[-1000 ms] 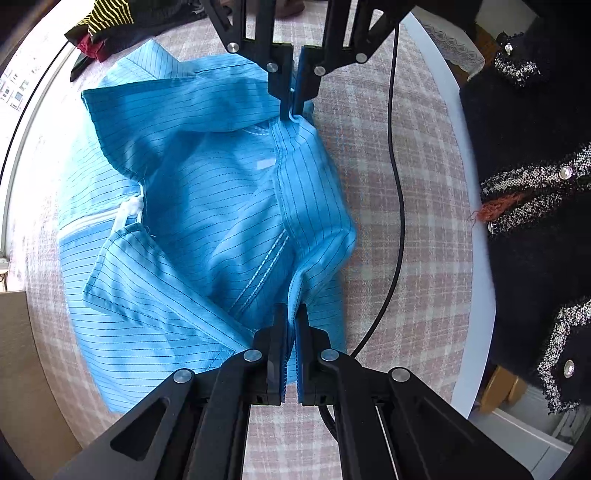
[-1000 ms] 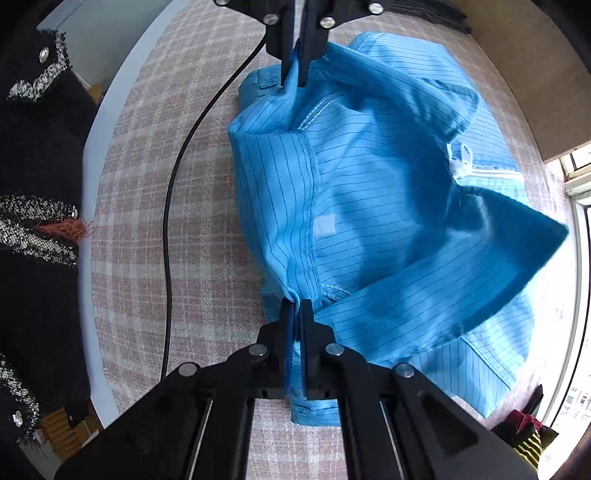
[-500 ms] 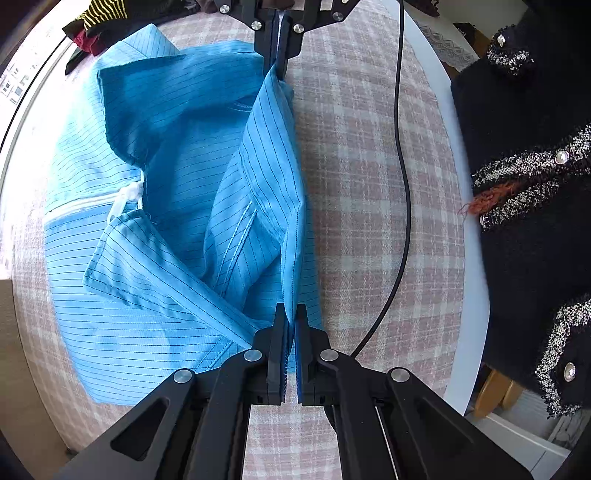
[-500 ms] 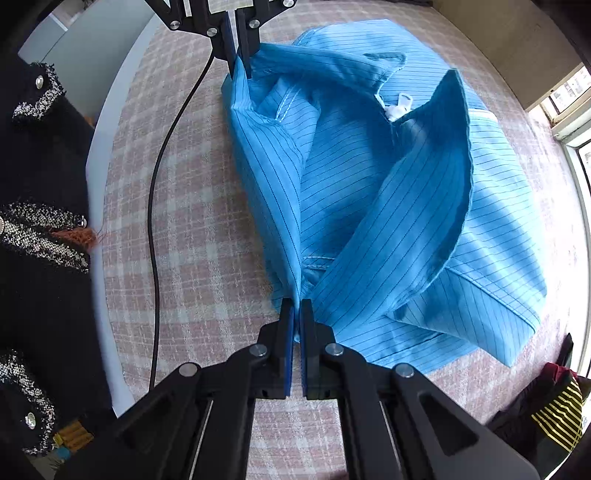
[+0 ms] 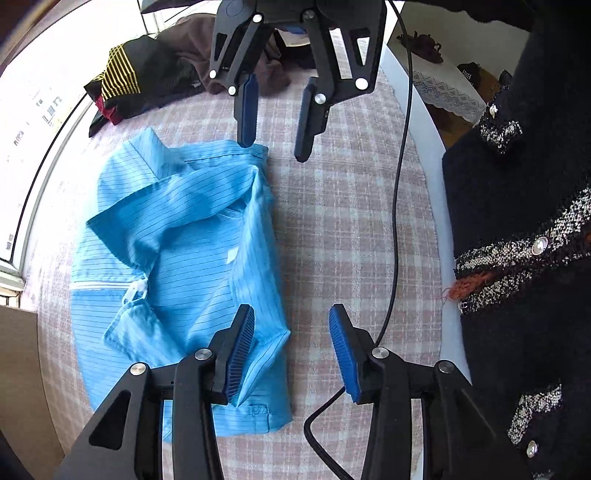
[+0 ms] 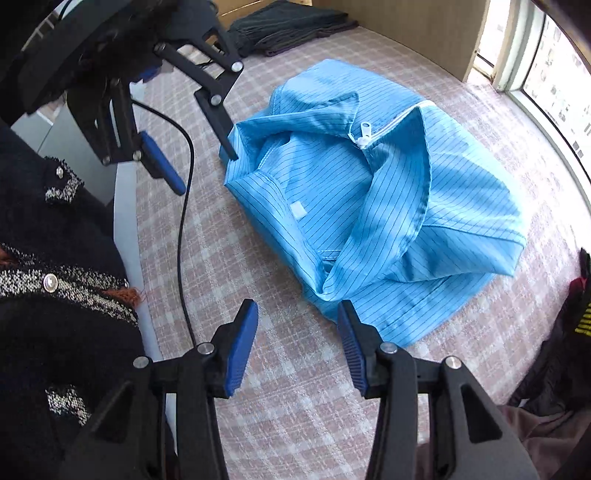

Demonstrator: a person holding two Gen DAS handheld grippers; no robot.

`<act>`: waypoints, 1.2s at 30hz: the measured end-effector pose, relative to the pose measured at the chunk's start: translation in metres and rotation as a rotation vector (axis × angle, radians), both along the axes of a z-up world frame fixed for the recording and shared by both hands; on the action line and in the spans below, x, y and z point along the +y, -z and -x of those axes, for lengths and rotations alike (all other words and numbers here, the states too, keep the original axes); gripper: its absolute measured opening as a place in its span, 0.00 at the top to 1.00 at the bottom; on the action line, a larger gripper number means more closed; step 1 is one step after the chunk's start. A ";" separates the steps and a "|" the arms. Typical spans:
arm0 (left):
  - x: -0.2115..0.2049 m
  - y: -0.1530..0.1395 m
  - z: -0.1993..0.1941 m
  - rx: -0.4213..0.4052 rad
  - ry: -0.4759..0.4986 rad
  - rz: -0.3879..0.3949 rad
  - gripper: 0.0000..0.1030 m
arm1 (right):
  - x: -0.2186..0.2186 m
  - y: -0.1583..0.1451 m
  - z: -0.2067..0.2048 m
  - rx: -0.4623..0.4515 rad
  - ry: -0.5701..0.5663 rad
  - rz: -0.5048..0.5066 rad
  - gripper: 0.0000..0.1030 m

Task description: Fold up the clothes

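A blue pinstriped zip-up garment (image 5: 184, 258) lies loosely folded on the pink checked cloth (image 5: 351, 221), collar and white zipper showing on top. My left gripper (image 5: 291, 317) is open and empty just above the garment's near right corner, its left pad over the fabric. My right gripper (image 5: 273, 147) is open at the garment's far corner, one fingertip close to the fabric edge. In the right wrist view the garment (image 6: 369, 206) lies ahead and to the right of the open right gripper (image 6: 297, 310), with the open left gripper (image 6: 206, 172) beside its far left corner.
A pile of mixed clothes (image 5: 147, 81) lies at the far end. Folded dark garments (image 6: 288, 26) rest by a wooden panel (image 6: 406, 29). A black cable (image 5: 399, 206) runs along the cloth beside the person's black cardigan (image 5: 517, 221). A window edge (image 6: 554, 92) borders the far side.
Both grippers were shut on the garment's edge, holding it taut. They have let go, opened and pulled up and back, and the garment now lies folded on the cloth.
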State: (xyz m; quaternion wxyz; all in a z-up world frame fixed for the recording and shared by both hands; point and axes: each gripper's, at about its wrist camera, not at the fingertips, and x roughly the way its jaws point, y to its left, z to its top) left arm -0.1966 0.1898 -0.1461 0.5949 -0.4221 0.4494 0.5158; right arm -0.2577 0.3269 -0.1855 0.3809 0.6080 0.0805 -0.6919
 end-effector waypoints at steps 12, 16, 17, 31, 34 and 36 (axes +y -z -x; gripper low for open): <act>-0.021 0.046 -0.015 0.242 -0.148 -0.032 0.88 | 0.042 0.035 0.008 -0.299 0.921 0.298 0.57; -0.025 0.047 -0.020 0.283 -0.142 -0.049 0.93 | 0.037 0.054 0.012 -0.373 1.014 0.286 0.57; -0.027 0.047 -0.021 0.290 -0.145 -0.055 0.94 | 0.038 0.057 0.012 -0.395 1.041 0.318 0.57; -0.035 0.053 -0.016 0.234 -0.159 -0.086 0.93 | 0.036 0.054 0.001 -0.072 0.970 0.401 0.93; -0.039 0.042 -0.014 0.177 -0.178 -0.095 0.82 | 0.039 0.057 -0.004 -0.064 0.972 0.377 0.91; -0.044 0.024 -0.014 0.153 -0.201 -0.111 0.81 | 0.039 0.053 -0.005 -0.057 0.970 0.361 0.84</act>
